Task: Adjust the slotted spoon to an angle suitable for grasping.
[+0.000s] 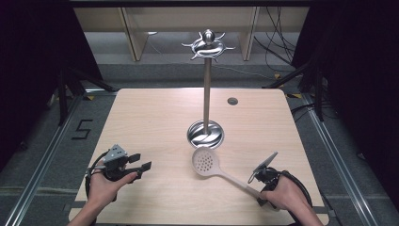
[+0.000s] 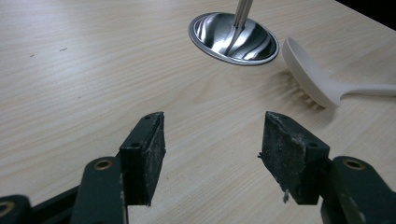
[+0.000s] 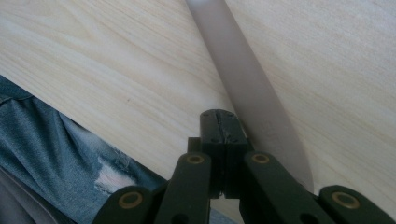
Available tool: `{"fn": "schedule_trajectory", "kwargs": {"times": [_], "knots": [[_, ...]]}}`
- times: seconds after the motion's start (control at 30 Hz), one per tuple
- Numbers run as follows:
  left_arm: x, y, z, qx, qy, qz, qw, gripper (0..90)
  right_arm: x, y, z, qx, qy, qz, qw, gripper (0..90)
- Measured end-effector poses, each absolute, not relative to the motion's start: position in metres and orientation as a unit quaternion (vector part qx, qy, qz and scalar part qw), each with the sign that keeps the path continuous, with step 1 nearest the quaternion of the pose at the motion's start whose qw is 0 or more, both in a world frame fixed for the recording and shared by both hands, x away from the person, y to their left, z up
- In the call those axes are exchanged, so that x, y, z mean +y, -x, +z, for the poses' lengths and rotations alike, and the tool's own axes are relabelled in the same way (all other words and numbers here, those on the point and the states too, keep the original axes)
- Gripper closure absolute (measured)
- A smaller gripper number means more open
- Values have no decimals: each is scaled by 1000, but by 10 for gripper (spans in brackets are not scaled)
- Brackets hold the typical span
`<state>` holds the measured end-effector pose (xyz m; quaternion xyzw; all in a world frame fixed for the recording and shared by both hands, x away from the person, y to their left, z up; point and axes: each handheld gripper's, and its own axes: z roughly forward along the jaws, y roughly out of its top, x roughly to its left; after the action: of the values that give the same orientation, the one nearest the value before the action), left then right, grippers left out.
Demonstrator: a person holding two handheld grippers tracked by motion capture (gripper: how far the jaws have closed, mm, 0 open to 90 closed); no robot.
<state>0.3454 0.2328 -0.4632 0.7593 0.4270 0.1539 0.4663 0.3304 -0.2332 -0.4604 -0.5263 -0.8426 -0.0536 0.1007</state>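
Observation:
A white slotted spoon [image 1: 205, 161] lies on the wooden table [image 1: 150, 117], its bowl just in front of the steel stand's round base [image 1: 205, 133] and its handle running toward the near right. The stand's pole rises to a ring of hooks [image 1: 208, 44]. My right gripper [image 1: 259, 197] sits at the handle's end. In the right gripper view its jaws [image 3: 224, 130] are pressed together, and the spoon handle [image 3: 247, 79] passes beside them, not between. My left gripper [image 1: 141, 161] rests at the near left, open [image 2: 212, 140] and empty, facing the base [image 2: 233, 32] and the spoon bowl [image 2: 308, 70].
A small round grommet [image 1: 232, 100] sits in the table's far right part. Jeans [image 3: 56, 149] show past the table's near edge. Dark stands and cables flank the table on the floor.

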Motion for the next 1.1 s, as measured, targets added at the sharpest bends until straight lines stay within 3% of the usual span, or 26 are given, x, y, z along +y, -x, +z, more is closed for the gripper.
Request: {"fn": "schedule_trajectory", "kwargs": {"times": [0.13, 0.23, 0.5, 0.87, 1.1], "knots": [[233, -346, -463, 425, -758, 154, 469, 385, -236, -331, -467, -849, 520, -45, 82, 900], [233, -346, -463, 425, -758, 154, 469, 385, -235, -330, -469, -830, 547, -36, 102, 900], [234, -345, -463, 425, -759, 154, 469, 384, -240, -343, -468, -823, 565, -17, 57, 900], [234, -346, -463, 425, -758, 154, 470, 383, -252, -389, -468, -798, 602, -30, 6, 900], [235, -346, -463, 421, -760, 155, 471, 383, -256, -408, -467, -792, 610, -36, 1, 900]]}}
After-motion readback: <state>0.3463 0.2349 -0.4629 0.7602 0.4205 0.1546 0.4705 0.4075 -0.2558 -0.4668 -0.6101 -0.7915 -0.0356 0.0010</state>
